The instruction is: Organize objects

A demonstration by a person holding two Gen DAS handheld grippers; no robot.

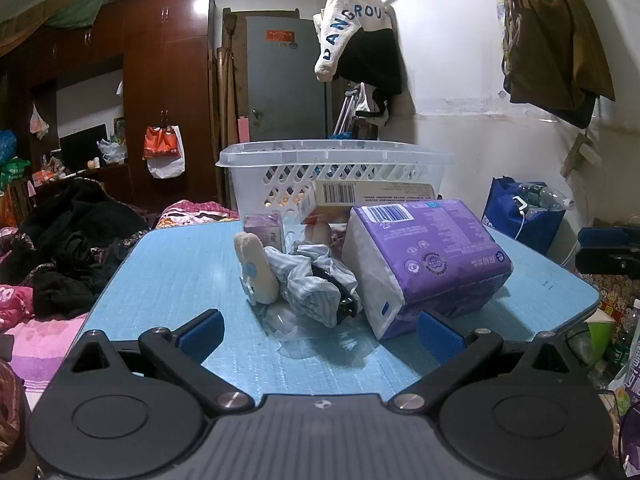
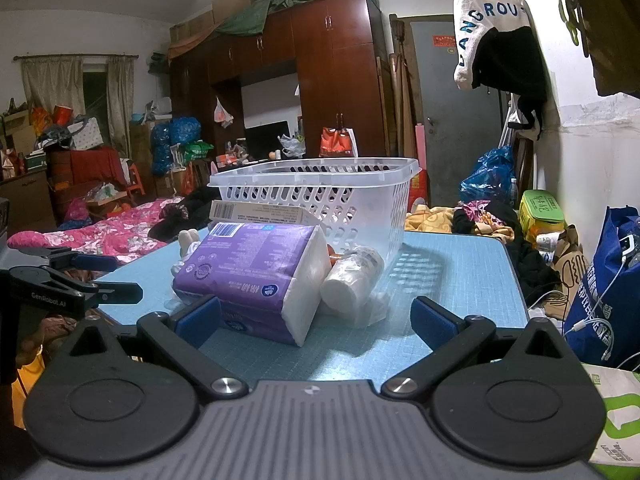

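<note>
1. I've got both grippers low at the near edge of the blue table [image 1: 172,264], looking across it at a heap of clutter in front of the white basket [image 1: 336,160].
2. Left gripper [image 1: 320,330]: jaws spread wide, nothing between them. Right gripper [image 2: 316,320]: same, wide and empty.
3. The purple tissue pack [image 1: 424,264] is the big item. From my left view it sits ahead and to the right, its near corner just beside the right finger. From my right view the tissue pack [image 2: 256,276] lies ahead and left of centre, close to the left finger.
4. So the pack sits between my two grippers. Its long axis runs away from me toward the basket [image 2: 320,196], white end face turned my way on the right view.
5. I judge the right gripper nearer and better lined up; its opening looks just about wide enough across the pack's short side.
6. On the left, the striped cloth [image 1: 316,284] and a beige pad [image 1: 256,268] lie dead ahead, touching each other.
7. A white bottle [image 2: 352,276] lies against the pack's right side; I'd watch for nudging it.
8. The basket looks empty from here; nothing sorted yet.
</note>
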